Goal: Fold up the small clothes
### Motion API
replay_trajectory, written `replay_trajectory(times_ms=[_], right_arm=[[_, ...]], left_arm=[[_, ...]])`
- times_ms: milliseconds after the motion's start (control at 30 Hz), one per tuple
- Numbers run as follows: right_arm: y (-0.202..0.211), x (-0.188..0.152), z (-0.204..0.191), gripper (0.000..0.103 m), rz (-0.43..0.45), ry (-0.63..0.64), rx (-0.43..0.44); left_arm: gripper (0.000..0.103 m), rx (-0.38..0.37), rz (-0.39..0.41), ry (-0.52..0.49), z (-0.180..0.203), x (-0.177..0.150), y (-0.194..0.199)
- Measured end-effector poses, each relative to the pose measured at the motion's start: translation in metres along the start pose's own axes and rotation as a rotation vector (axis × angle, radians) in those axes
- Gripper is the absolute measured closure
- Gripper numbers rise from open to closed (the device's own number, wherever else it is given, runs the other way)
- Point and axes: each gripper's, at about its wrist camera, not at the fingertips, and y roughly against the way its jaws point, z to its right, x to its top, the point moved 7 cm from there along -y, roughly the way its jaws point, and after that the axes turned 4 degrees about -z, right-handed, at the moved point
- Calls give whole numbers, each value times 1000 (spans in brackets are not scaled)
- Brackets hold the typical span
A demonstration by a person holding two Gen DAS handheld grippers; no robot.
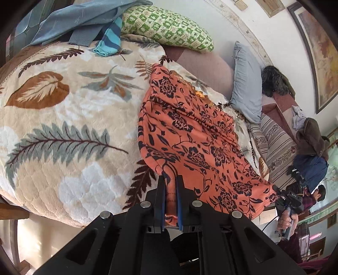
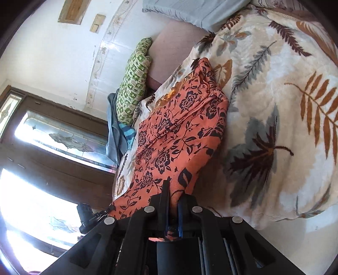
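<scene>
An orange garment with a dark floral print (image 1: 190,135) lies stretched across the leaf-patterned blanket (image 1: 63,118) on the bed. My left gripper (image 1: 170,179) is shut on one near corner of it. My right gripper (image 2: 173,190) is shut on the other near corner of the garment (image 2: 175,131). In the left wrist view the right gripper (image 1: 285,198) shows at the garment's far corner, held by a hand. The cloth hangs taut between the two grippers, its far part resting on the blanket (image 2: 274,105).
A green patterned pillow (image 1: 166,27), a blue garment (image 1: 80,19) and a striped blue sock (image 1: 109,40) lie at the bed's head. A grey-blue pillow (image 1: 247,84) and a striped cushion (image 1: 274,148) lie along the wall. A dark wooden door (image 2: 52,148) stands beside the bed.
</scene>
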Motion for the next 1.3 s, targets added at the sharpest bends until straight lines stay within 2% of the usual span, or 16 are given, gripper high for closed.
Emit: replay_trajectory(times_ms=[133,267,333,433,533,600,667,700,767,867,967,1067,1100,1167,1267,1300], right_arm=[[7,17,-5,97,37,-24,61],[12,50,-11,97,71,-32,69],[6,72,-13,97,79,-39,63],[-6,96,-11,97,76,-43,9],[-14,101,-2,97,59,-46,-24],[-15,95,7,97,52,-53,-32],[-15,84,19,97,42,-61,-46],[-14,78,27,97,36,-73,-46],[-14,67,41,97,28,-106,-45],[-14,55,56,97,25,-157,-33],[-15,48,55,97,22,-159,-27],[-15,42,50,97,15,-141,-30],[-14,41,50,97,13,-137,-31],[-14,37,47,97,10,-126,-36],[-14,32,47,97,8,-125,-27],[-14,31,48,97,6,-128,-28]], left_arm=[[96,-5,40,-13,15,25,14],[96,-6,93,-21,23,69,23],[96,21,104,-40,24,92,19],[96,29,44,-31,18,103,3],[94,99,-35,-14,7,80,-11],[82,128,-86,-45,5,52,-17],[35,193,-124,-64,1,21,-23],[31,223,-136,-69,-1,6,-27],[31,237,-167,-72,-4,-20,-36],[31,175,-219,14,-9,-48,-54],[31,135,-236,107,-13,-58,-73],[33,126,-263,134,-8,-68,-86],[37,135,-280,147,-9,-72,-90],[75,124,-316,192,-14,-79,-97],[90,112,-303,248,-25,-80,-99],[90,109,-293,256,-26,-79,-98]])
